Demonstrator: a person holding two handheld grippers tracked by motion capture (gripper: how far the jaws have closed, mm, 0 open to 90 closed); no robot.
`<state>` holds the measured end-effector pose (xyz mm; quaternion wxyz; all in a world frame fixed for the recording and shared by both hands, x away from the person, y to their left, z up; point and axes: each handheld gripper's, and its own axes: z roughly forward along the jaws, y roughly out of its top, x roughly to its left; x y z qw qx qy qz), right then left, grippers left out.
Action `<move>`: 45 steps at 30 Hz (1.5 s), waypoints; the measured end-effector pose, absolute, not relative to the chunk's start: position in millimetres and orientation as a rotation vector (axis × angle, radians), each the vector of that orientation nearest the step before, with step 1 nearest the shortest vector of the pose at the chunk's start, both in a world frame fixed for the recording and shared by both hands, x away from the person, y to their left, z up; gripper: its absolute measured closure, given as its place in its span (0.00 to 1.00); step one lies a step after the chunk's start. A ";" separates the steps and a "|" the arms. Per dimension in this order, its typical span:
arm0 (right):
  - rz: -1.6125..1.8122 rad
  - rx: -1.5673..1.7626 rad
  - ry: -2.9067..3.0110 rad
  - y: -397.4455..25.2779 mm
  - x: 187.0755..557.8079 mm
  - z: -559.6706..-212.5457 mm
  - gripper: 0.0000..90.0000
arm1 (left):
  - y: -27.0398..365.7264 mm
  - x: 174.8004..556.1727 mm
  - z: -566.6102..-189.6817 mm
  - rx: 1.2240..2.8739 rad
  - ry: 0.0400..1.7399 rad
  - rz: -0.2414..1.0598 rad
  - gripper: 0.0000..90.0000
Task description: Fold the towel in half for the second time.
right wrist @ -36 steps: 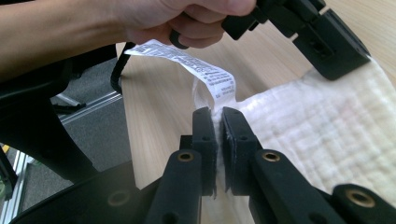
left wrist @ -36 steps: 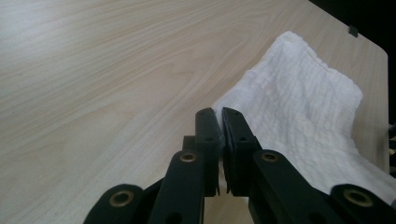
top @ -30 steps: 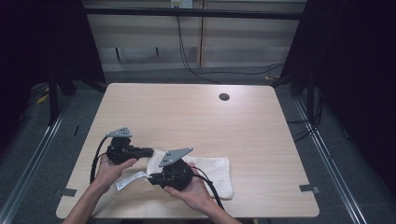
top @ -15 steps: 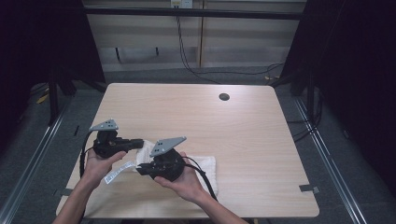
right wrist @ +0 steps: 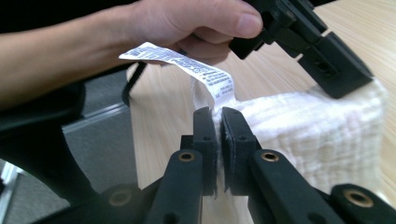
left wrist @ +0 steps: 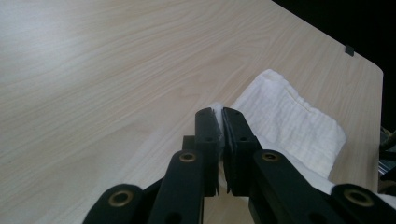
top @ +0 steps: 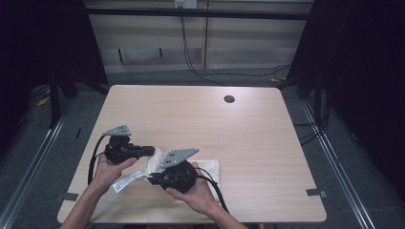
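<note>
A: What differs from half a second ago?

B: Both hands sit farther right, and the white cloth (top: 210, 168) is lifted at its left edge.

A: The grips?

B: The left gripper (left wrist: 220, 122) is clenched on a thin cloth edge between its jaws; the rest trails to its right. The right gripper (right wrist: 218, 122) pinches the corner beside the printed label (right wrist: 187, 65), which curls up above its tips.

A: Texture?

B: Soft, ribbed weave, folded; smooth pale wood table (top: 200, 114) beneath.
</note>
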<state>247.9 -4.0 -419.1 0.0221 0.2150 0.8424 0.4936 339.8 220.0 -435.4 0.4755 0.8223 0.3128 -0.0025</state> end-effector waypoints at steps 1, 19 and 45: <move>1.531 0.678 2.608 -6.7 247.6 -419.3 0.94 | 218.6 339.9 -435.5 2.015 0.762 -0.006 0.95; 1.487 0.761 2.555 -47.8 238.9 -420.6 0.94 | 159.4 350.4 -435.4 2.061 0.700 -0.055 0.95; 1.436 0.920 2.514 -102.2 224.0 -438.8 0.94 | 93.4 354.3 -448.5 2.106 0.649 -0.126 0.95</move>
